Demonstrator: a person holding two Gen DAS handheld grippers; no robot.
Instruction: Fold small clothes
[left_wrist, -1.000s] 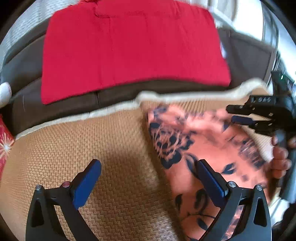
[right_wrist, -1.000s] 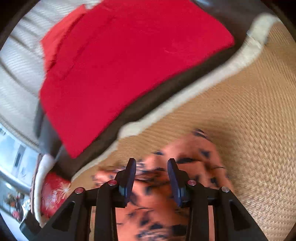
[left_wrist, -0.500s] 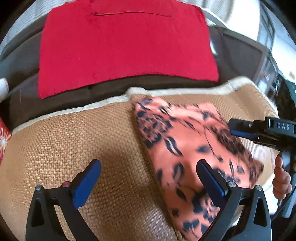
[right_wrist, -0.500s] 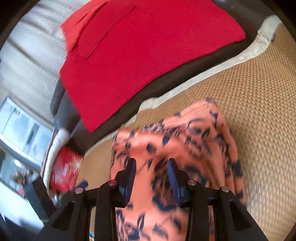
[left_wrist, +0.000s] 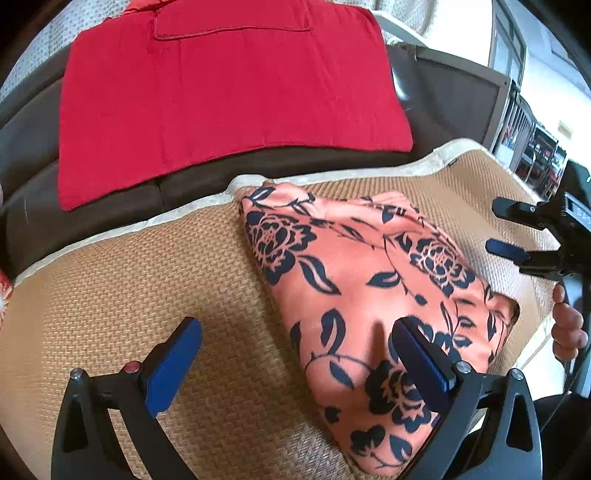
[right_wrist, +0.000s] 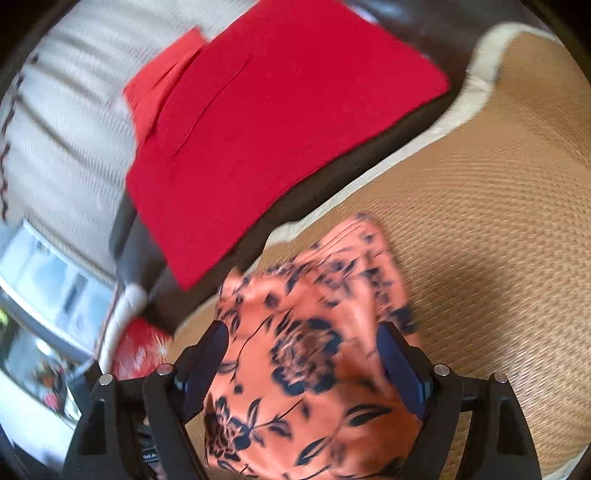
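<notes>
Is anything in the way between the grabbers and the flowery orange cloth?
Nothing visible. The flowery orange cloth lies bare on the woven mat. The left gripper hangs open over it; the right gripper is opening just above it.

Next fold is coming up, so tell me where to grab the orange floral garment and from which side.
Take the orange floral garment at its far corner by the mat's pale border, coming down from above. The cloth lies flat on the woven mat there, with that corner free and unfolded, so a claw finger could slide under its edge. The right claw, jaws opening, hangs over the garment and seems nearest.
</notes>
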